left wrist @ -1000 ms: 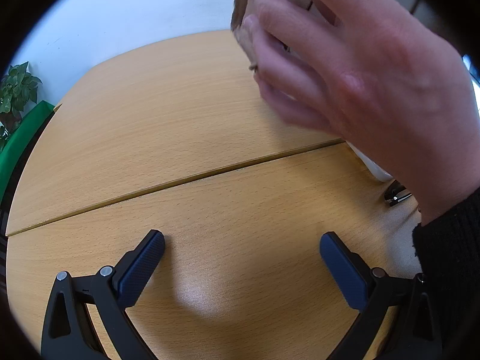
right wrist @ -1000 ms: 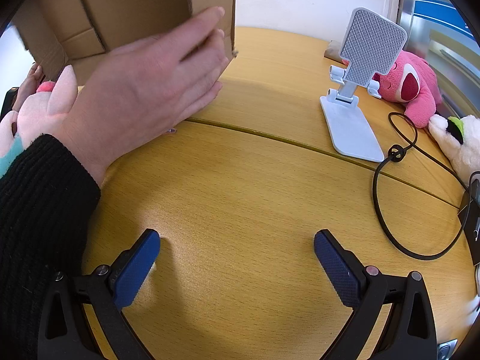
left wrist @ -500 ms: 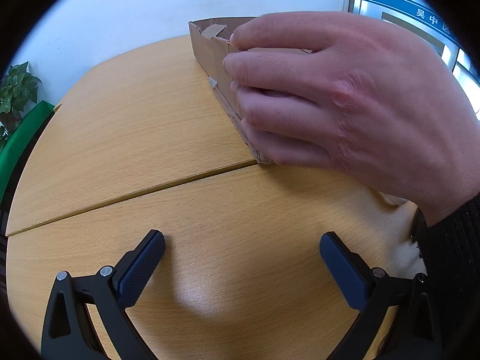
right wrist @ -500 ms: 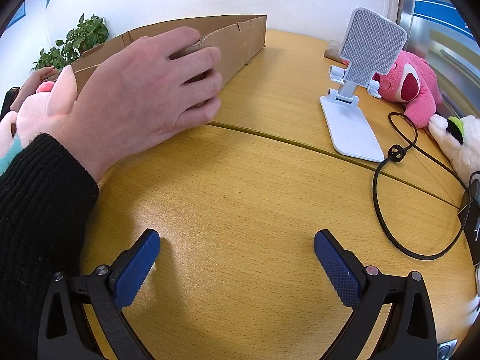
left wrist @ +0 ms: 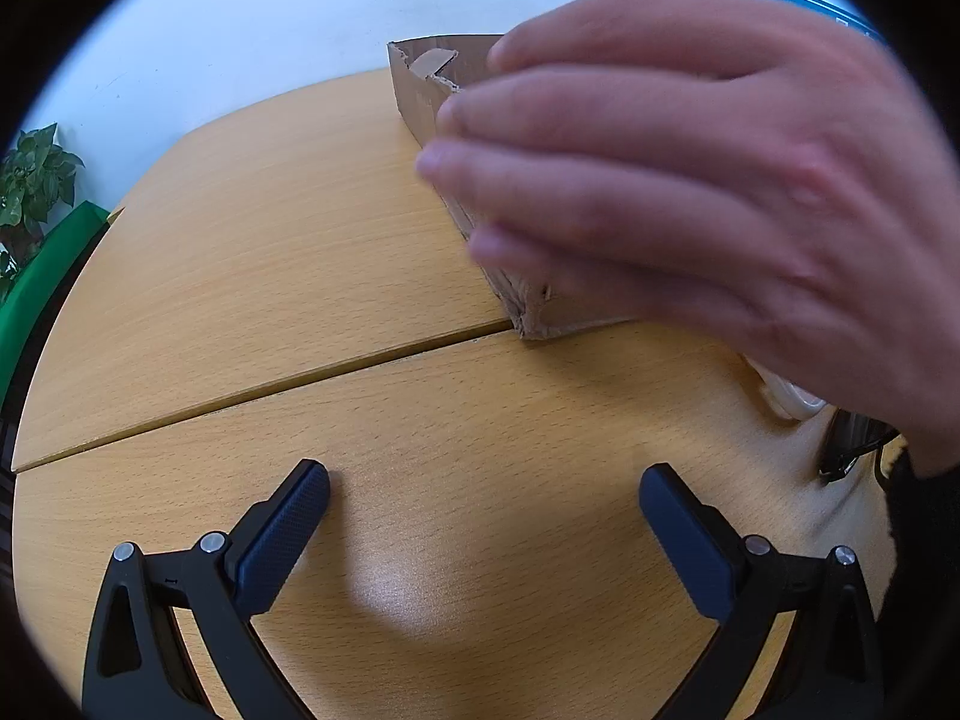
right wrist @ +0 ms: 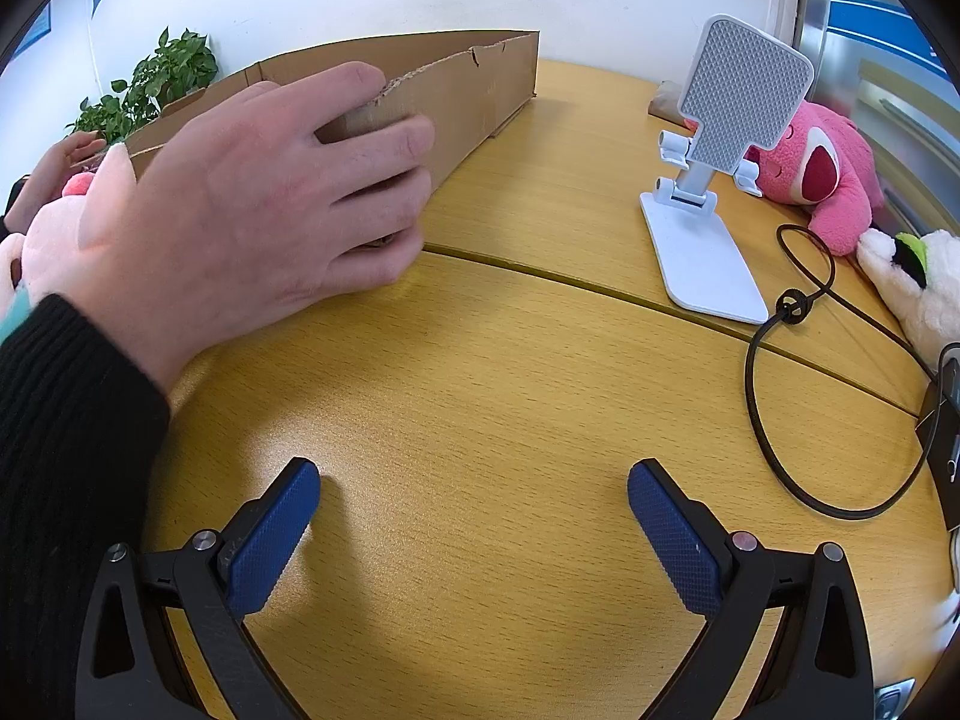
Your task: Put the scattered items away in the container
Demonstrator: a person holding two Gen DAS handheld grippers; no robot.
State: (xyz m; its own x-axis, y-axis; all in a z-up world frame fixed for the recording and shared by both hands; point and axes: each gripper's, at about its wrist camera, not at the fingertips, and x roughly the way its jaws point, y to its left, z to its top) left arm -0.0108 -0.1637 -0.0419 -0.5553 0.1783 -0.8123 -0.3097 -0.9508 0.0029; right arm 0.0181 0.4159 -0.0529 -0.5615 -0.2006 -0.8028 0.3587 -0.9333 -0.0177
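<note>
A shallow brown cardboard box [right wrist: 480, 96] stands on the wooden table, a bare hand [right wrist: 252, 204] resting on its near wall. The same box [left wrist: 426, 102] and hand [left wrist: 690, 180] fill the upper right of the left wrist view. My left gripper [left wrist: 483, 495] is open and empty above bare table. My right gripper [right wrist: 474, 495] is open and empty too. Scattered on the right are a white phone stand [right wrist: 714, 204], a pink plush [right wrist: 822, 174], a white plush [right wrist: 918, 288] and a black cable [right wrist: 780, 360]. A pale pink plush [right wrist: 66, 222] lies behind the hand.
A seam [left wrist: 270, 384] runs across the wooden table. A potted plant [right wrist: 156, 84] stands behind the box and a green edge [left wrist: 42, 276] lies at the far left. A dark device [right wrist: 942, 420] sits at the right edge.
The hand has lowered the tilted box flat onto the table and now its fingers are loosening on the wall. Both grippers have stayed in place.
</note>
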